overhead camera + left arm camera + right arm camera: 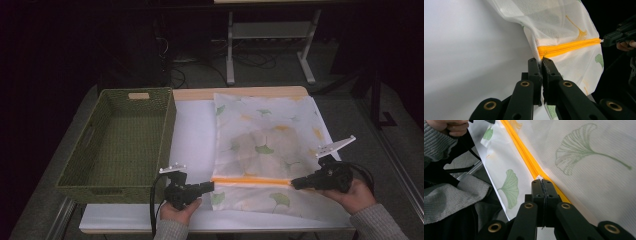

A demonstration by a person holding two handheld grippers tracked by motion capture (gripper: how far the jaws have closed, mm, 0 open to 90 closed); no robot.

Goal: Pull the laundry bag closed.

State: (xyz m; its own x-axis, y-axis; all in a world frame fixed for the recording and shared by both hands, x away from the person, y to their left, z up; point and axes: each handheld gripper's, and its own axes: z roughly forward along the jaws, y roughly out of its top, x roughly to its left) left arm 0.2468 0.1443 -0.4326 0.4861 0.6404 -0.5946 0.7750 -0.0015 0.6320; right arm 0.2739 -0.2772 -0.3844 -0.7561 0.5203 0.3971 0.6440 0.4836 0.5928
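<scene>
High view: you are holding a mesh laundry bag (265, 145) printed with ginkgo leaves, lying flat on the right half of the table (192, 135) beside the green woven basket (120, 142) at the left. The orange zipper (250, 180) is running across the bag's near part. Your left hand-held gripper (211, 186) is pinching the zipper's left end, while your right hand-held gripper (295, 183) is pinching its right end, so the zipper line is being stretched straight between them.

Left gripper view: the jaws of the left hand-held gripper (541, 60) are pressed together on the fabric edge (537, 56) just below the end of the orange zipper (569, 46). The other hand-held gripper (602, 41) is gripping at the far end. To do this well, you are best keeping this hold still as an anchor, so the mesh is not bunching ahead of the slider.

Right gripper view: the right hand-held gripper (542, 180) is clamped shut on a small white tab (539, 177) at the zipper (524, 152), probably the pull, though it is too small to be sure. Judging from this, you are working the zipper; keep pulling along the orange line rather than upward, holding steady tension, and watch that loose mesh is not catching in the teeth.
</scene>
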